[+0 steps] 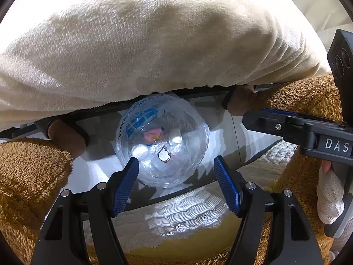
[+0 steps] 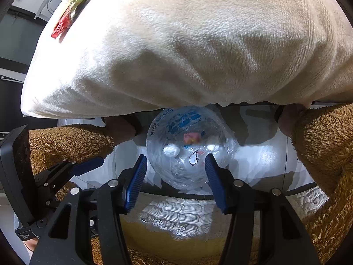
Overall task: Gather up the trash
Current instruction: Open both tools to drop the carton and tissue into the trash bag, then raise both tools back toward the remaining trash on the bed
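Observation:
A clear plastic trash bag (image 1: 162, 141) with blue print holds pink and white scraps. It hangs open below the edge of a cream blanket (image 1: 154, 44) and also shows in the right wrist view (image 2: 189, 145). My left gripper (image 1: 176, 165) is open, its blue pads either side of the bag's lower part, just in front of it. My right gripper (image 2: 175, 163) is open the same way around the bag. A red and green wrapper (image 2: 70, 11) lies on the cream blanket at the upper left.
The right gripper (image 1: 297, 128) shows at the right of the left wrist view, and the left gripper (image 2: 72, 167) at the left of the right wrist view. Brown fleece sleeves (image 2: 324, 150) flank the bag. A white quilted mat (image 2: 181, 216) lies below.

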`<state>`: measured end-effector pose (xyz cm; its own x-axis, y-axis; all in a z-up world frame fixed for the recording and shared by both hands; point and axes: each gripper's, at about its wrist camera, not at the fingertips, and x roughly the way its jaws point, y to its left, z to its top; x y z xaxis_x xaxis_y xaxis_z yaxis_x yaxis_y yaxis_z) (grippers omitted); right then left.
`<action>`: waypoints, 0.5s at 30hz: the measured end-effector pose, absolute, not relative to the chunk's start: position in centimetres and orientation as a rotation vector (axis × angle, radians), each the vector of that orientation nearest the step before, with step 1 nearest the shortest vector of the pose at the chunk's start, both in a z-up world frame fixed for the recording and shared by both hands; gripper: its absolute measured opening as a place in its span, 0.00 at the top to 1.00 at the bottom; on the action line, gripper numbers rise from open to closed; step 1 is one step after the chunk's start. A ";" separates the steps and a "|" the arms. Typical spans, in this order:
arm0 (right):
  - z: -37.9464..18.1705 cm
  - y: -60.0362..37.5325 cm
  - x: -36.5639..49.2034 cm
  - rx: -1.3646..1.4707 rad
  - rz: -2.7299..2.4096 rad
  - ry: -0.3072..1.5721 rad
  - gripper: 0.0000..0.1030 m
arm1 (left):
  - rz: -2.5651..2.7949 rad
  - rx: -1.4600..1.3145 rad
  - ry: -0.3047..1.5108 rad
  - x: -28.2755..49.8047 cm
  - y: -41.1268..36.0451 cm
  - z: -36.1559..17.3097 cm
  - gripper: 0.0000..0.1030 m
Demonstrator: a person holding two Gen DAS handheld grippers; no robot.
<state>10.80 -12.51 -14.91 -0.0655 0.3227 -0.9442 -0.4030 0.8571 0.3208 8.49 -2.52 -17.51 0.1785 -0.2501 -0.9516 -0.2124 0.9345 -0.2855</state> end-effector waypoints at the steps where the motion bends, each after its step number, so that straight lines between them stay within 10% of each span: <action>1: -14.8 -12.5 10.7 -0.072 0.596 1.516 0.47 | -0.023 -0.391 1.398 8.5 -2.5 -17.5 0.33; 15: -8.5 -13.3 8.7 -0.050 0.779 1.212 0.47 | -0.038 -0.427 1.165 6.8 -0.9 -13.1 0.33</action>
